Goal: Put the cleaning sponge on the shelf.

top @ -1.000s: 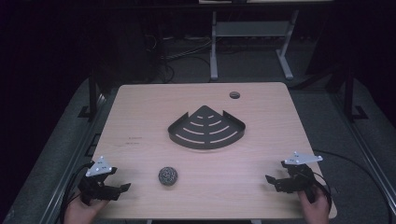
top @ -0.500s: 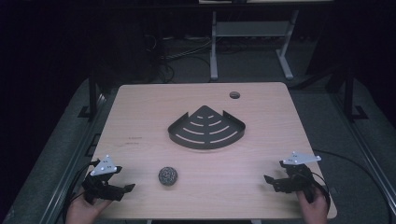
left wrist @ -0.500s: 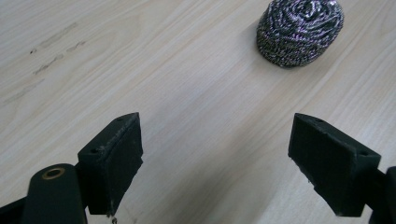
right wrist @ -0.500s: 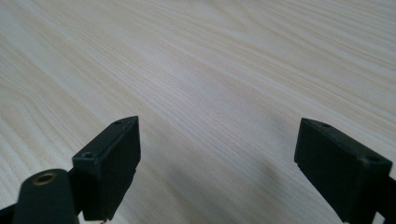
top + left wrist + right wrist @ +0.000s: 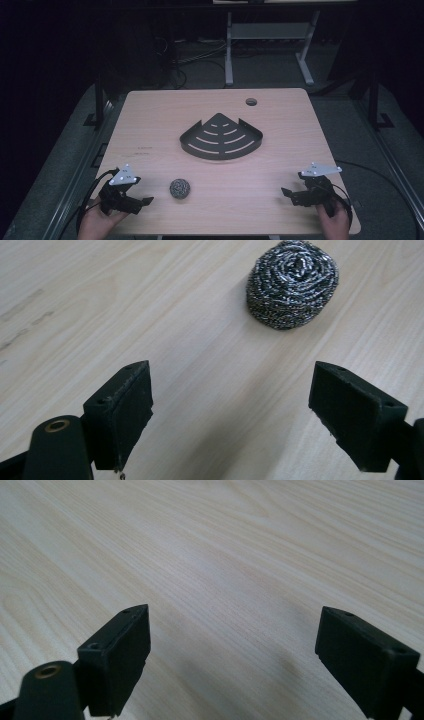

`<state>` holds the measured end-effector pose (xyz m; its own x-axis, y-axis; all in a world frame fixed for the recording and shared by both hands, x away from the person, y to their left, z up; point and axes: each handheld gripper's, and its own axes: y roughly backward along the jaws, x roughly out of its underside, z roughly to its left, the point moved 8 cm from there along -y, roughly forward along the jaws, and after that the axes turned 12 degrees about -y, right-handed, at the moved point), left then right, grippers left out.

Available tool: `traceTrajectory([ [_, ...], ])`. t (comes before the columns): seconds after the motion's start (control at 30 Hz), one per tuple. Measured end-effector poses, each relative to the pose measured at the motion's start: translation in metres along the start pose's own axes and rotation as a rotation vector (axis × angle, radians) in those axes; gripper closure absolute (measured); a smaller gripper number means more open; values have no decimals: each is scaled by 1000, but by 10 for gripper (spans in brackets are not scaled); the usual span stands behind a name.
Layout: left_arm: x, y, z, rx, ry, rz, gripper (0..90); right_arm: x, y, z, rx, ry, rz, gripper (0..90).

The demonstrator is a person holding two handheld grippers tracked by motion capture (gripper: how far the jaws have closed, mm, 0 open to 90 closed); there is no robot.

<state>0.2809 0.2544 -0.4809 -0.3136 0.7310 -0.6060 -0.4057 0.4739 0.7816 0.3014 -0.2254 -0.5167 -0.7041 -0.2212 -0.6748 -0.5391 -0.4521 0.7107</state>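
A round steel-wool scouring pad [image 5: 179, 188] lies on the wooden table near its front edge, left of centre. My left gripper [image 5: 141, 202] sits just left of it, open, with its jaws pointing toward the pad. Through the left gripper view the pad [image 5: 292, 283] lies ahead and to the right of the wide-apart jaws, apart from them. A black quarter-round slotted corner shelf [image 5: 221, 138] rests flat in the middle of the table. My right gripper [image 5: 291, 194] is at the front right, open over bare wood, nothing between its jaws.
A round cable hole [image 5: 251, 102] pierces the table [image 5: 150, 115] near its back right. A white desk frame [image 5: 270, 35] and cables stand on the dark floor behind. A cable [image 5: 380, 175] trails off the table's right side.
My left gripper has shifted slightly right, closing toward the scouring pad. The right gripper has barely moved.
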Motion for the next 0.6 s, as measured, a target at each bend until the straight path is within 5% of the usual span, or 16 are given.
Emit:
traceTrajectory([
  [0.6, -32, -17, -15, 43, -98, 39, 171, 0, 0, 0, 3, 8, 0, 140],
])
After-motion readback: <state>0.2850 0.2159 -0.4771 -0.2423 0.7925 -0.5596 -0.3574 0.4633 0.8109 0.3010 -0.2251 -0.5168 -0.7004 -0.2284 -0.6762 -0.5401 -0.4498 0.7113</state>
